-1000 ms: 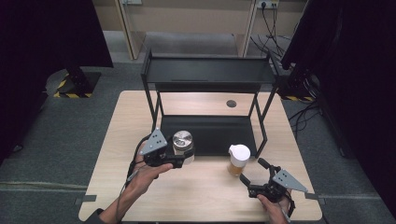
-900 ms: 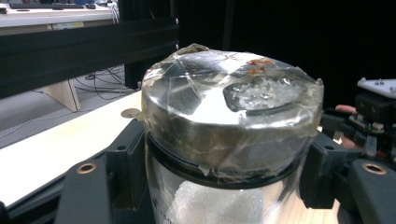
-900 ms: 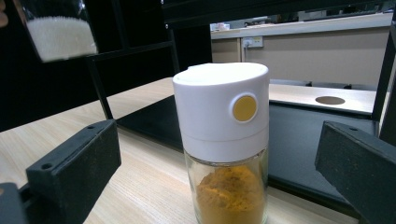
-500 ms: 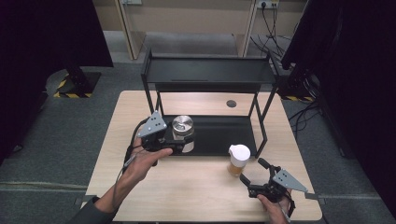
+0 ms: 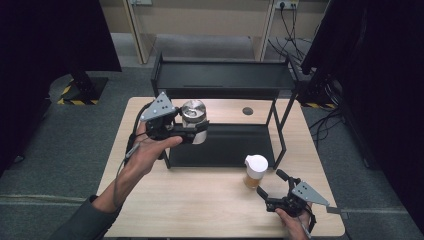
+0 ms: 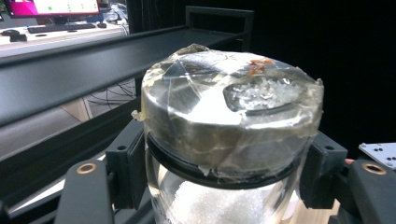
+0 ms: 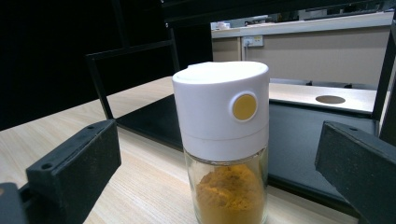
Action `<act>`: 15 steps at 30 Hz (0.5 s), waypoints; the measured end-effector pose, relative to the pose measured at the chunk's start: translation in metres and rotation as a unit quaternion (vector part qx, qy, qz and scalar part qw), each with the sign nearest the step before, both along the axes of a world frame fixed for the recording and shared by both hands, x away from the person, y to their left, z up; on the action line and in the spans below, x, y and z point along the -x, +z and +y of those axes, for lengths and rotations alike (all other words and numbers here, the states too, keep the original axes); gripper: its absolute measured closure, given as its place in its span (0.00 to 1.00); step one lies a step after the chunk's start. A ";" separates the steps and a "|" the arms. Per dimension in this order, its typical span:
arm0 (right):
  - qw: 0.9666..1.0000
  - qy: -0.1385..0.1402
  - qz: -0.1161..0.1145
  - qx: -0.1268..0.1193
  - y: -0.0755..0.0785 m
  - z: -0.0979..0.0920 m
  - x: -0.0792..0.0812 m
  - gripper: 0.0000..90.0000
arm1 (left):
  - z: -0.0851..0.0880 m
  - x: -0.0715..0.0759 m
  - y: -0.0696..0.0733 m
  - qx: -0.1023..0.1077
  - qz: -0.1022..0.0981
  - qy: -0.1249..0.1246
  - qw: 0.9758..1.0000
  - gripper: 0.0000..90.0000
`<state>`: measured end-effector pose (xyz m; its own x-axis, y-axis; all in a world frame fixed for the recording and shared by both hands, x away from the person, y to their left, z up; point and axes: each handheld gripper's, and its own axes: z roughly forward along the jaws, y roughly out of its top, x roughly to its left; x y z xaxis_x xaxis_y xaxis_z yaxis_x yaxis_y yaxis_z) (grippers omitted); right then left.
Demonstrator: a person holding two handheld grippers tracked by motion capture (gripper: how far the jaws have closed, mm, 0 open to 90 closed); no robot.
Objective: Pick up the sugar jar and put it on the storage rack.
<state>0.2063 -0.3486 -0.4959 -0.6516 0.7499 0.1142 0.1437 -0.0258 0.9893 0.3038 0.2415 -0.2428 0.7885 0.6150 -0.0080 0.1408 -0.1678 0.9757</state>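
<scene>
Glass jar (image 5: pixel 194 122) with white grains and a taped metal lid sits clamped in the left gripper (image 5: pixel 186 131), pads just under the lid, held above the table (image 5: pixel 200 210) beside the black rack (image 5: pixel 225 80). It looks heavy, rigid, slick and breakable; the grip below the lid seems right. Further right, the spice jar (image 5: pixel 255 171) stands on the table, between the spread jaws of the right gripper (image 5: pixel 270 192), untouched.

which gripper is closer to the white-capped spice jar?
Right. The right gripper sits open just short of the spice jar, fingers apart; the left gripper holds the metal-lidded jar up by the rack.
</scene>
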 end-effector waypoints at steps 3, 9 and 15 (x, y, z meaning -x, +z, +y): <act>1.000 0.000 0.000 -0.001 0.000 0.000 0.000 0.01 | -0.001 -0.002 0.012 -0.003 -0.001 0.005 1.000 0.35; 1.000 0.000 0.000 -0.001 0.000 0.000 0.000 0.01 | -0.003 -0.008 0.034 -0.002 0.000 0.007 1.000 0.35; 1.000 0.000 -0.001 0.000 0.000 0.000 0.000 0.01 | -0.008 -0.013 0.054 -0.005 0.001 0.018 1.000 0.35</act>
<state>0.2063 -0.3486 -0.4958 -0.6523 0.7493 0.1139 0.1425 -0.0264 0.9894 0.3173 0.2338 -0.1890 0.7652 0.6437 -0.0025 0.1482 -0.1724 0.9738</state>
